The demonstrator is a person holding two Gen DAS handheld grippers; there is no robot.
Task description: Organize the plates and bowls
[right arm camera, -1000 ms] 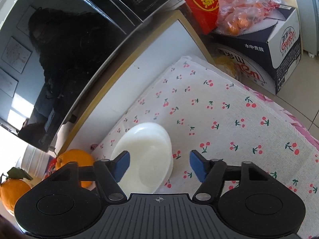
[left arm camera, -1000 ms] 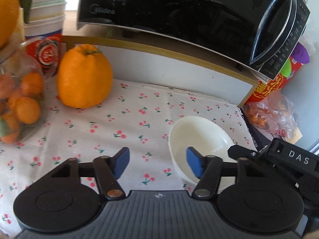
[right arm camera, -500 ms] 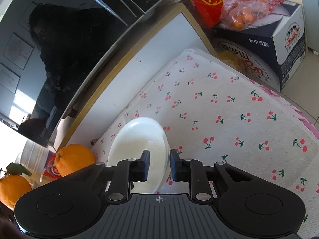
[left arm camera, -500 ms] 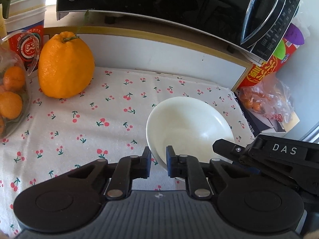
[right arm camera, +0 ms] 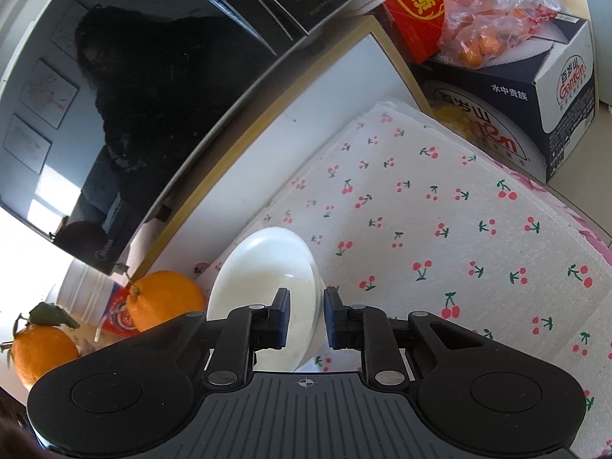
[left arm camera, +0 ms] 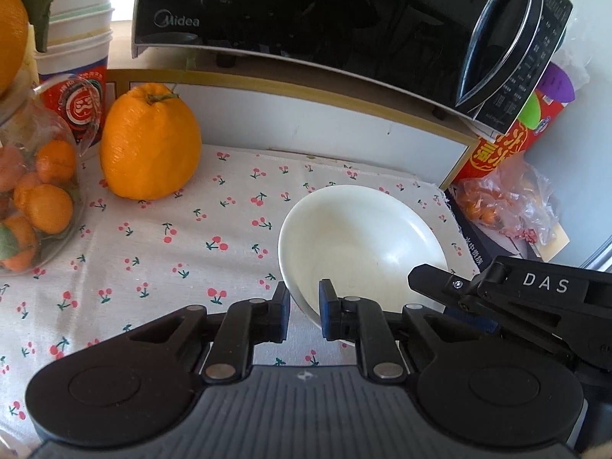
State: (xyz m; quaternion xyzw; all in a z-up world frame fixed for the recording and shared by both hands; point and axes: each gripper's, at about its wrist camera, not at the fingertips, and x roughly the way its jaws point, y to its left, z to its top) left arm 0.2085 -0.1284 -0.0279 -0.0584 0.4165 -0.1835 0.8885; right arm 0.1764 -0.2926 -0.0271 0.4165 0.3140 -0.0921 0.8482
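A white bowl [left arm camera: 363, 241] is over the cherry-print cloth [left arm camera: 172, 237], in front of the microwave shelf. My left gripper [left arm camera: 303, 308] is shut on the bowl's near-left rim, one pad inside and one outside. My right gripper [right arm camera: 306, 313] is shut on the opposite rim of the same bowl [right arm camera: 264, 267]; its black body [left arm camera: 535, 298] shows at the right of the left wrist view. The bowl looks tilted and slightly raised, held by both grippers. I cannot tell whether a second bowl is nested under it.
A black microwave [left arm camera: 344, 15] sits on a white shelf above the cloth. A large orange [left arm camera: 149, 141] and a bag of small oranges [left arm camera: 34, 191] stand at left with stacked paper cups [left arm camera: 76, 49]. A red package [left arm camera: 505, 141], fruit bag and carton [right arm camera: 535, 88] lie at right.
Both grippers went from open to shut on the bowl's rim. The bowl now appears higher and farther from the shelf in the views.
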